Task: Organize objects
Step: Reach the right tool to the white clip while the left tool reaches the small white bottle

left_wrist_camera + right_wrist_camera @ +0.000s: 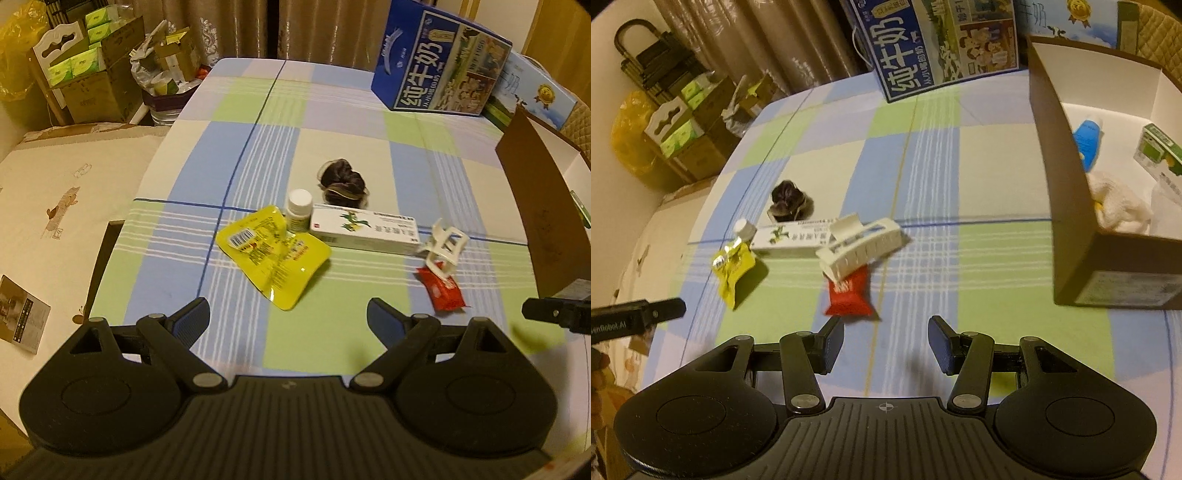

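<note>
While empty, both tools (288, 317) (886, 341) agape.

My checked tablecloth (332, 122) carries a white medicine box (365, 230); just beside it lie a yellow pouch (273, 254), pill bottle (298, 210), dark scrunchie (341, 181), white hair claw (445, 245) and red packet (441, 291).

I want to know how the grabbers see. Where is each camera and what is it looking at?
Left wrist: sits on the left gripper, facing across the checked table at the yellow packet; its open fingers show.
Right wrist: sits on the right gripper, facing the red packet and cardboard box; its open fingers show.
Both see the white hair clip and blue milk carton.
</note>
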`<state>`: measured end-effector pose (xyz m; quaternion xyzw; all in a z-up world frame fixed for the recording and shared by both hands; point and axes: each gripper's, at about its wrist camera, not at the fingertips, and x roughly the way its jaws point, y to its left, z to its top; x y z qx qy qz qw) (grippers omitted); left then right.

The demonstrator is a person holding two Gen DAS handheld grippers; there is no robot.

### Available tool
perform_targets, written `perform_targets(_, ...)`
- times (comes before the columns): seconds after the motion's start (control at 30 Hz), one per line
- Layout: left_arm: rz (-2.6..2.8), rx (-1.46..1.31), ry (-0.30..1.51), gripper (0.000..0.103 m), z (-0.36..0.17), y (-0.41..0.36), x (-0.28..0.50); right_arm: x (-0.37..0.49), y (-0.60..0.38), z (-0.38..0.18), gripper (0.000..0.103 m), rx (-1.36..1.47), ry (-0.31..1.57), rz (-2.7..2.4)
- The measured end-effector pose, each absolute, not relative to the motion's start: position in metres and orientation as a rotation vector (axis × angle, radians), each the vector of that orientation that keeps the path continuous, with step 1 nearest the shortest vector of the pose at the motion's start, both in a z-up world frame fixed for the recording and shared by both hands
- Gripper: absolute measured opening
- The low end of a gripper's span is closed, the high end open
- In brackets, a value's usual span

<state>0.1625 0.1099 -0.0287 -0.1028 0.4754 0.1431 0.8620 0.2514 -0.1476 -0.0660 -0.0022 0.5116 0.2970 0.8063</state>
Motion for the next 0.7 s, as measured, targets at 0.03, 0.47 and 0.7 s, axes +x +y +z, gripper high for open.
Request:
perform_targets(0.03,0.302,-0.217,0.999,0.09,-0.03,0.113,0.164,0.254,-0.143,-0.067,0.048,0.0,1.096,0.636)
perform_targets(0.47,0.301,-0.216,1.009,0.09,-0.042,0.144,0.189,0.291,-0.085,-0.086,0.048,0.049,1.12,0.616)
perform_targets(0.7,0.288,-0.224,1.025,0.09,-0.051,0.153,0.204,0.31,-0.07,-0.106,0.048,0.099,1.179,0.552)
